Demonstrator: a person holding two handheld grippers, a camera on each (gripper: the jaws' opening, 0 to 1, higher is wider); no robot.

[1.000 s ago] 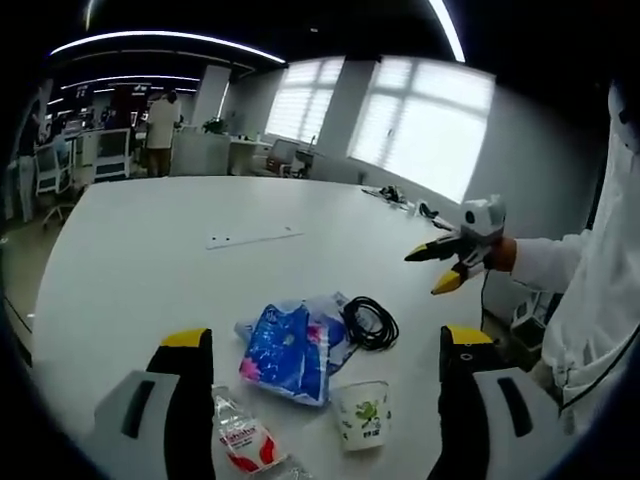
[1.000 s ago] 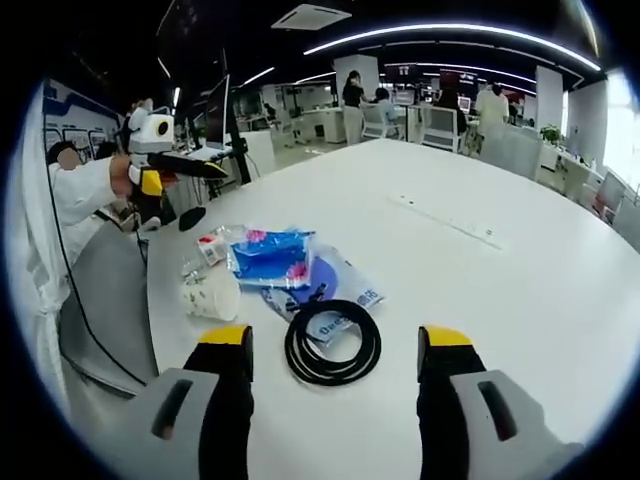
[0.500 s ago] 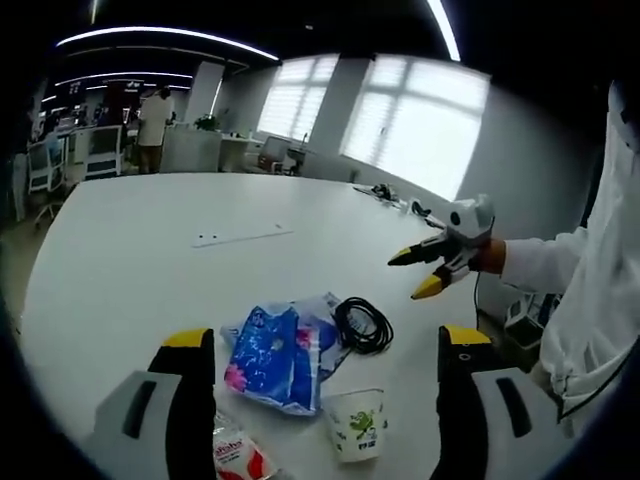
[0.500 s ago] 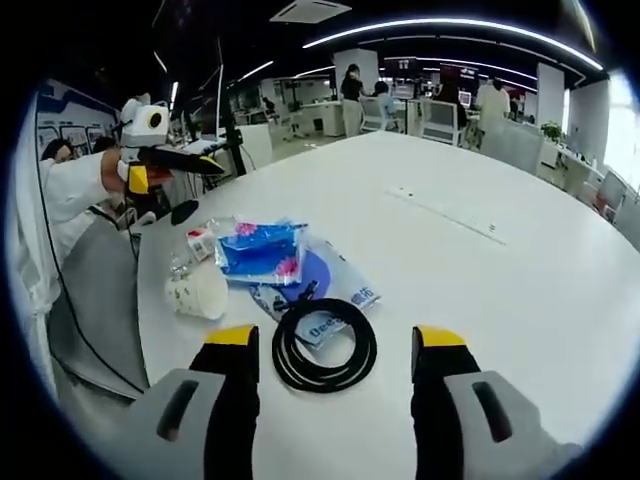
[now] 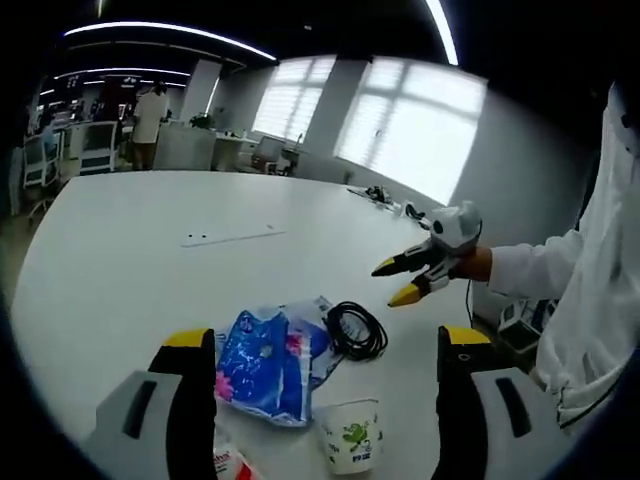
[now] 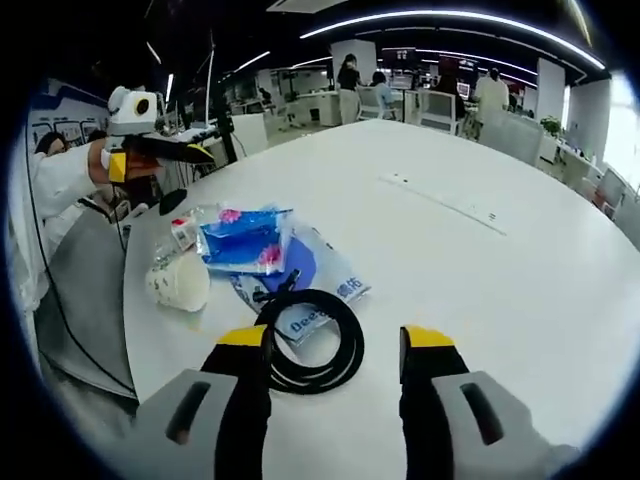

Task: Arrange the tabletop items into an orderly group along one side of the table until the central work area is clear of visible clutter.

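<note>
Right tongs (image 6: pixel 335 350) spread around cable coil (image 6: pixel 306 340)

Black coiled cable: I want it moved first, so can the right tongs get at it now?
Probably yes: the black coiled cable lies on top, just ahead of the open right tongs.

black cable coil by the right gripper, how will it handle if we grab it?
Likely floppy: the cable coil is loose loops lying flat, so it may sag or uncoil. Probably light. It overlaps the printed bag, which might drag along.
</note>
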